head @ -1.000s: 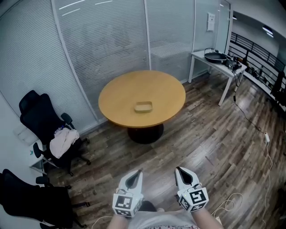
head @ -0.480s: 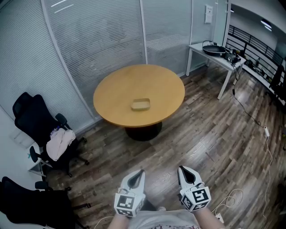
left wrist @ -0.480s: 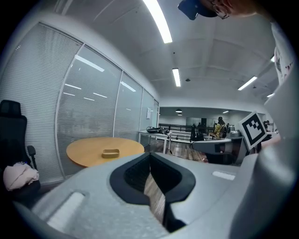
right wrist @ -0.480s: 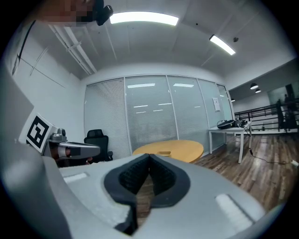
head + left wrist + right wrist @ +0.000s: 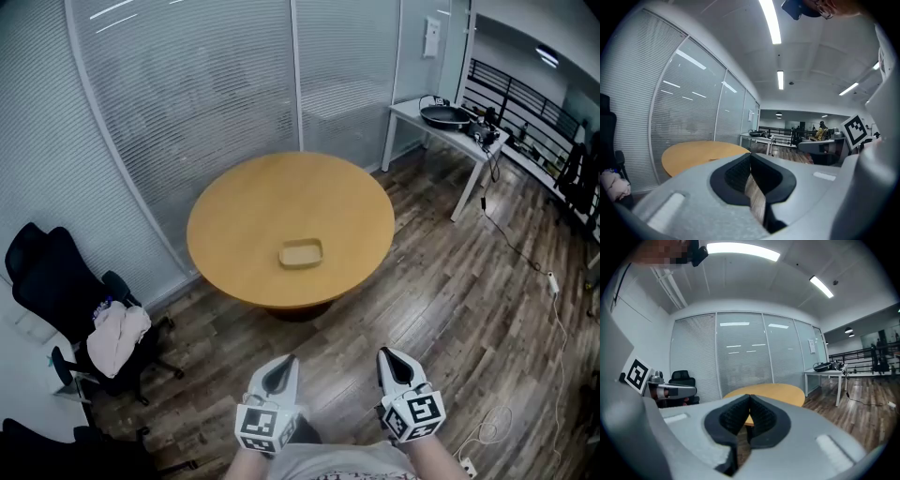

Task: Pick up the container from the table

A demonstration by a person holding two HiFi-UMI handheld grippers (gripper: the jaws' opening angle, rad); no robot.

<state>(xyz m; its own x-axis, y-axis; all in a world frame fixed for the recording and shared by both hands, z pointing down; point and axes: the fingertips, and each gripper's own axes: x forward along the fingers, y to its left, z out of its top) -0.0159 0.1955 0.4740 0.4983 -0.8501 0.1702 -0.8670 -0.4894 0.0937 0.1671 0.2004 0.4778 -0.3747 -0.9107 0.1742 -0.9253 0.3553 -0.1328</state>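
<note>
The shallow tan container [image 5: 301, 253] sits near the middle of the round surface [image 5: 234, 216], well ahead of both tools. The left tool [image 5: 280, 367] and right tool [image 5: 391, 362] are closed on nothing. It looks light and rigid; pinching one rim wall should do.

Bright, even light from ceiling strips [image 5: 769, 21]; fisheye warping, dark vignetted corners

The container [image 5: 301, 253] lies on the bench [image 5: 246, 202], near its front edge. A chair [image 5: 44, 270] stands left of the bench; the left gripper [image 5: 284, 364] and right gripper [image 5: 387, 357] are before it.
</note>
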